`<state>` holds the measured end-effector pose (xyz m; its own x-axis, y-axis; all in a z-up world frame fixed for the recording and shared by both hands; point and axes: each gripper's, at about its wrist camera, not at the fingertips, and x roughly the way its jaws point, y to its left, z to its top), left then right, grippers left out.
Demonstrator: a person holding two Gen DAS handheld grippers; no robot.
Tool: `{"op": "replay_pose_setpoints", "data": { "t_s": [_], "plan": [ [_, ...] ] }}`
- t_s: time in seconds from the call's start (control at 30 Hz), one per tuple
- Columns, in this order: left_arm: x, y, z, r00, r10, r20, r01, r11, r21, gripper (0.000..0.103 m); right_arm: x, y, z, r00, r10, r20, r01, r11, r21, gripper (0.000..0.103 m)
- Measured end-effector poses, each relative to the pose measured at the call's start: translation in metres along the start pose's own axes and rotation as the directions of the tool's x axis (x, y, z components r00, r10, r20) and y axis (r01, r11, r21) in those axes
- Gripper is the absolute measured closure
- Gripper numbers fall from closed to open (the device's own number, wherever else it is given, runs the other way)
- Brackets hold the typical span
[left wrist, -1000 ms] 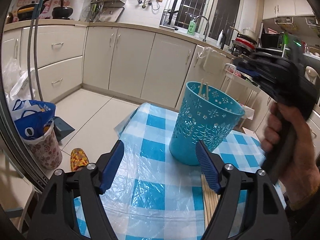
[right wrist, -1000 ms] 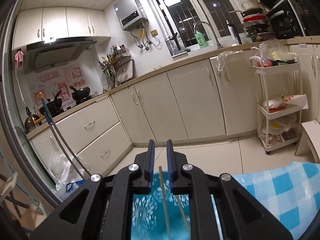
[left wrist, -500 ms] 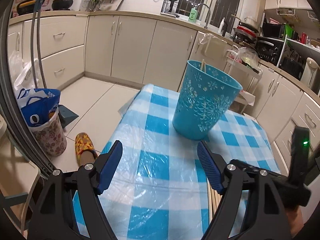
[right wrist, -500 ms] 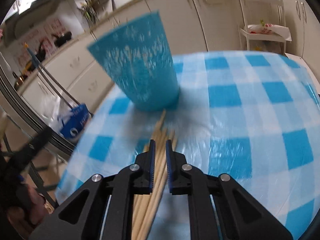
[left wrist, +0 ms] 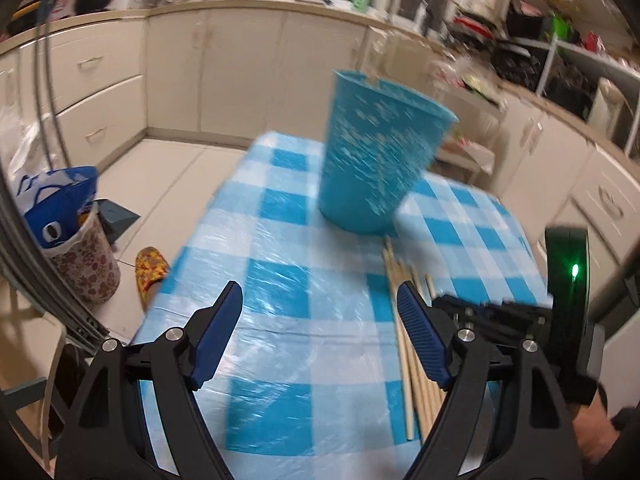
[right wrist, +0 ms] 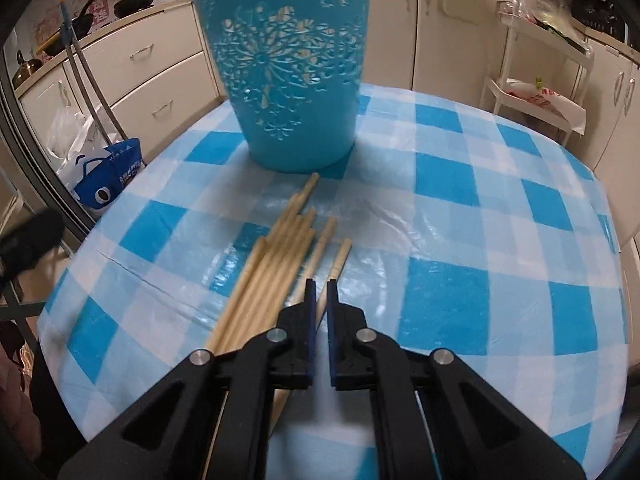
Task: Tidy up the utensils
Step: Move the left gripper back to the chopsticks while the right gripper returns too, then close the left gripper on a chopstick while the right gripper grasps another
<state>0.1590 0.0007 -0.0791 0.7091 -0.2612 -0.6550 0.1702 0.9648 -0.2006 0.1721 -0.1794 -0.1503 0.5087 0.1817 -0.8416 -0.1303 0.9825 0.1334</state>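
A blue cut-out plastic basket (right wrist: 288,64) stands upright on the blue-and-white checked table (right wrist: 480,200); it also shows in the left wrist view (left wrist: 376,160). Several wooden chopsticks (right wrist: 280,264) lie in a loose bundle in front of the basket, also seen in the left wrist view (left wrist: 408,320). My right gripper (right wrist: 319,286) hangs low over the near part of the bundle, its jaws a narrow slit apart with nothing between them. My left gripper (left wrist: 320,300) is open and empty above the table, left of the chopsticks. The right gripper body shows at the right in the left wrist view (left wrist: 500,312).
The table edge drops to a tiled floor on the left, with a blue bag in a floral bin (left wrist: 68,232) and a slipper (left wrist: 150,268). Cream cabinets (left wrist: 200,72) line the back wall. A white rack (right wrist: 536,80) stands behind the table on the right.
My right gripper came down from above the basket to just over the chopsticks on the table, still nearly shut. My left gripper drew back slightly and stayed open.
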Motion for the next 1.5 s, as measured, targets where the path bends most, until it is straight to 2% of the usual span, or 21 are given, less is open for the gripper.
{"op": "replay_pose_setpoints", "data": {
  "t_s": [0.1, 0.3, 0.43, 0.47, 0.53, 0.6, 0.67, 0.73, 0.8, 0.87, 0.9, 1.03, 1.33, 1.5],
  "plan": [
    [0.023, -0.022, -0.004, 0.997, -0.019, -0.081, 0.024, 0.998, 0.06, 0.027, 0.0, -0.012, 0.0, 1.0, 0.013, -0.003, -0.013, 1.0, 0.025, 0.097],
    [0.061, -0.046, -0.007, 0.982, -0.033, -0.185, 0.052, 0.994, 0.098, 0.029, -0.002, -0.025, -0.002, 0.998, 0.068, -0.005, -0.067, 0.995, 0.073, 0.097],
    [0.078, -0.057, -0.009, 0.973, -0.027, -0.229, 0.059, 0.99, 0.131, 0.046, -0.002, -0.029, -0.002, 0.995, 0.095, -0.006, -0.094, 0.991, 0.093, 0.097],
    [0.082, -0.059, -0.01, 0.969, -0.032, -0.243, 0.066, 0.989, 0.132, 0.053, -0.002, -0.026, -0.001, 0.996, 0.085, -0.01, -0.084, 0.994, 0.073, 0.097],
    [0.085, -0.061, -0.011, 0.969, -0.035, -0.246, 0.072, 0.987, 0.143, 0.06, -0.003, -0.023, 0.0, 0.997, 0.072, -0.02, -0.072, 0.997, 0.042, 0.097],
    [0.087, -0.064, -0.011, 0.967, -0.043, -0.251, 0.084, 0.984, 0.157, 0.072, -0.003, -0.024, 0.0, 0.997, 0.074, -0.027, -0.073, 0.997, 0.028, 0.097],
    [0.09, -0.062, -0.009, 0.959, -0.086, -0.271, 0.129, 0.981, 0.143, 0.088, -0.003, -0.029, 0.0, 0.997, 0.076, -0.032, -0.075, 0.997, 0.03, 0.097],
    [0.093, -0.056, -0.005, 0.947, -0.129, -0.293, 0.166, 0.98, 0.106, 0.088, -0.003, -0.035, 0.0, 0.995, 0.088, -0.041, -0.086, 0.995, 0.048, 0.097],
    [0.094, -0.051, -0.002, 0.943, -0.145, -0.299, 0.178, 0.98, 0.087, 0.092, -0.004, -0.041, 0.0, 0.994, 0.101, -0.052, -0.097, 0.993, 0.072, 0.097],
    [0.095, -0.046, 0.0, 0.938, -0.158, -0.307, 0.189, 0.979, 0.073, 0.097, -0.002, -0.042, -0.001, 0.994, 0.095, -0.061, -0.089, 0.992, 0.087, 0.09],
    [0.095, -0.046, 0.0, 0.937, -0.159, -0.31, 0.19, 0.979, 0.07, 0.098, -0.003, -0.042, -0.002, 0.994, 0.092, -0.055, -0.087, 0.993, 0.082, 0.09],
    [0.095, -0.047, -0.001, 0.94, -0.149, -0.308, 0.186, 0.978, 0.094, 0.098, -0.002, -0.037, -0.003, 0.996, 0.071, -0.049, -0.069, 0.996, 0.057, 0.091],
    [0.089, -0.037, 0.001, 0.944, -0.141, -0.299, 0.172, 0.982, 0.078, 0.099, -0.004, -0.037, -0.003, 0.99, 0.129, -0.053, -0.125, 0.99, 0.069, 0.097],
    [0.091, -0.034, 0.002, 0.939, -0.134, -0.317, 0.169, 0.982, 0.084, 0.099, -0.001, -0.031, -0.001, 0.99, 0.118, -0.078, -0.115, 0.992, 0.046, 0.097]
  ]
}}
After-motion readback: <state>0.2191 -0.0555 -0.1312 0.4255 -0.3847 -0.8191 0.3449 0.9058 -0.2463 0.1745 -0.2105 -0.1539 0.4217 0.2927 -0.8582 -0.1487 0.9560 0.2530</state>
